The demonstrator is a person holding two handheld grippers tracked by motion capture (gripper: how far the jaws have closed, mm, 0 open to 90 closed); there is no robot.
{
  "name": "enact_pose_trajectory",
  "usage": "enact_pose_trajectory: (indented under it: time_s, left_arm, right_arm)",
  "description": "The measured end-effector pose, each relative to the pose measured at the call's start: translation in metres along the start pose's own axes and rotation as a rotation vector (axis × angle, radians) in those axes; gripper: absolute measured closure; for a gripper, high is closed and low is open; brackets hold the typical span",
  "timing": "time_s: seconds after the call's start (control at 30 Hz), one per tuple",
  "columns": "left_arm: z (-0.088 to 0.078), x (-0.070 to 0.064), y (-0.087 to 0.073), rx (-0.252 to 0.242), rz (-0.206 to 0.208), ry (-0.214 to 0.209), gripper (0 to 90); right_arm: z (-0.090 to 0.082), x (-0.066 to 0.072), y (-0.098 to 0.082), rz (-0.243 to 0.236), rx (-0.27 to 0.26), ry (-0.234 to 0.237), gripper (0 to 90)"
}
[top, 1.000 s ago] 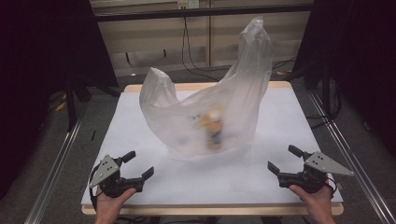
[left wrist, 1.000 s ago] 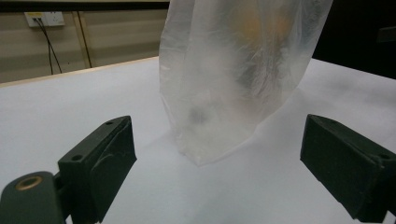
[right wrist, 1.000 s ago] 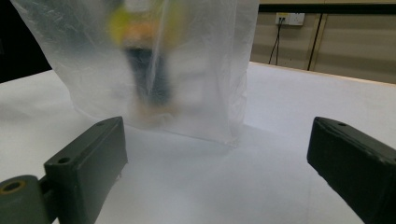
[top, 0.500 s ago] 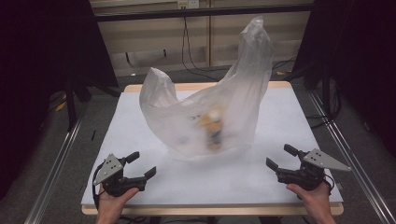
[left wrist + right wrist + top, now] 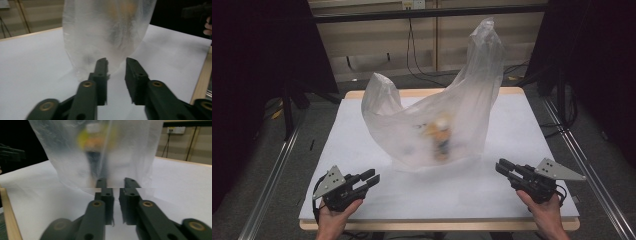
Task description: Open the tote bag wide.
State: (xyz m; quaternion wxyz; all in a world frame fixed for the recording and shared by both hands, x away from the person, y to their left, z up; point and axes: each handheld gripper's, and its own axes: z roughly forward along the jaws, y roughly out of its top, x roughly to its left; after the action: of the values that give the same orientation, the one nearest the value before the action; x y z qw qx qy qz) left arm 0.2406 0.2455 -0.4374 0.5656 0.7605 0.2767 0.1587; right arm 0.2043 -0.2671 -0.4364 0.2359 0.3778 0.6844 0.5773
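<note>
A large translucent plastic bag (image 5: 462, 100) stands crumpled in the middle of the white table top (image 5: 352, 145). Inside it, blurred, is a yellow-and-orange item with a white top (image 5: 441, 136), also seen through the bag (image 5: 93, 135) in the right gripper view. My left gripper (image 5: 373, 176) rests near the front left edge and points at the bag (image 5: 107, 30). Its jaws have just been closing and stand almost together, with nothing between them (image 5: 116, 61). My right gripper (image 5: 500, 166), at the front right, has also just been closing and is nearly together on nothing (image 5: 115, 180).
The table has a wooden rim (image 5: 422, 225) along its front. Metal rails (image 5: 272, 180) run along both sides on the floor. Cables (image 5: 412, 45) hang on the back wall. Bare white surface lies between each gripper and the bag.
Both grippers' jaws have gone from wide open to nearly together. Both hands have stayed about where they were. The bag has not moved.
</note>
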Motion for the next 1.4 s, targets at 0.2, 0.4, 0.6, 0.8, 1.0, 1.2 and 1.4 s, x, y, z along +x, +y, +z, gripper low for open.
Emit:
enact_pose_trajectory:
  time_s: [0.2,0.4,0.6,0.8,1.0,1.2,1.4]
  left_arm:
    - [0.004,-0.007,0.012,0.012,0.020,-0.036,90.0]
    - [0.015,-0.013,0.029,0.023,0.038,-0.089,90.0]
    - [0.029,-0.015,0.049,-0.004,0.045,-0.121,90.0]
    - [0.038,-0.019,0.066,-0.028,0.065,-0.134,90.0]
    - [0.043,-0.024,0.082,-0.042,0.076,-0.130,90.0]
    - [0.046,-0.026,0.096,-0.074,0.088,-0.170,90.0]
    - [0.047,-0.029,0.112,-0.106,0.091,-0.181,90.0]
  right_arm:
    - [0.011,0.004,0.013,-0.011,0.012,0.064,90.0]
    - [0.018,0.001,0.025,0.011,0.023,0.113,90.0]
    - [0.022,-0.001,0.040,0.013,0.018,0.136,90.0]
    - [0.028,-0.004,0.059,0.010,-0.011,0.161,90.0]
    - [0.038,-0.001,0.080,-0.022,-0.026,0.177,90.0]
    - [0.045,0.000,0.103,-0.037,-0.033,0.222,90.0]
    - [0.052,0.001,0.123,-0.036,-0.048,0.247,90.0]
